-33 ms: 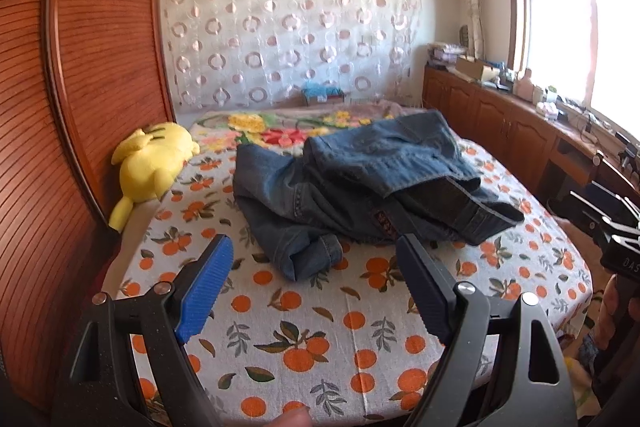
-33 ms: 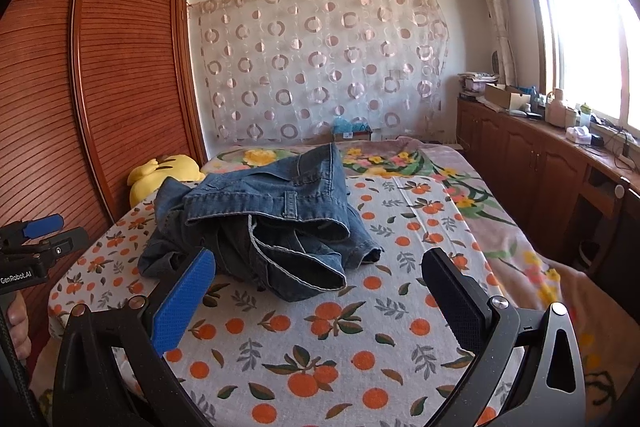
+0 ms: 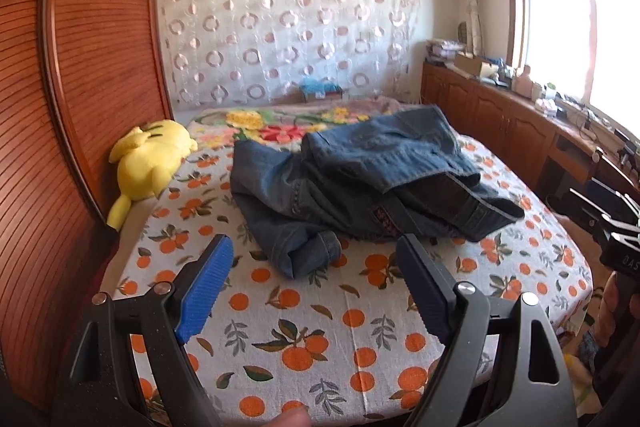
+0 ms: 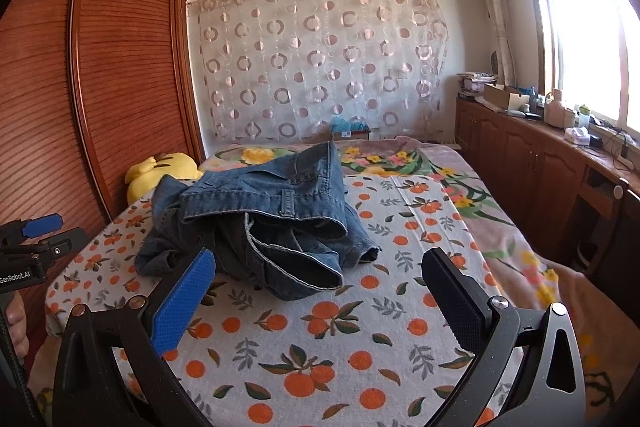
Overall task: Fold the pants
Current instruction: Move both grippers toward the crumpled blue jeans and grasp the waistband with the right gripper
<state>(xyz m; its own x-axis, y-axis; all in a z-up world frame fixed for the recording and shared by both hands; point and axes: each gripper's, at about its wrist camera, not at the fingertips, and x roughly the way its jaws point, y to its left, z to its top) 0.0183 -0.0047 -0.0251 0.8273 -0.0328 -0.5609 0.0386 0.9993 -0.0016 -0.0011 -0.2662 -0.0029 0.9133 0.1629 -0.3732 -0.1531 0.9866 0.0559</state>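
Nearby, crumpled jeans (image 3: 360,187) lie on bed (image 3: 320,327)

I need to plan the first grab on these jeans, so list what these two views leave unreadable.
- Jeans: crumpled in a heap in both views; folds hide the leg layout and the underside.
- Waistband: partly seen in the right wrist view; button and zip hidden.
- Right gripper: cut off by the left wrist view's edge.
- Items on the cabinet top: too small to identify.
- Yellow plush: partly behind the jeans in the right wrist view.

Bare bedsheet (image 3: 320,327) lies open before the jeans (image 3: 360,183); plush toy (image 3: 148,159) flanks left.
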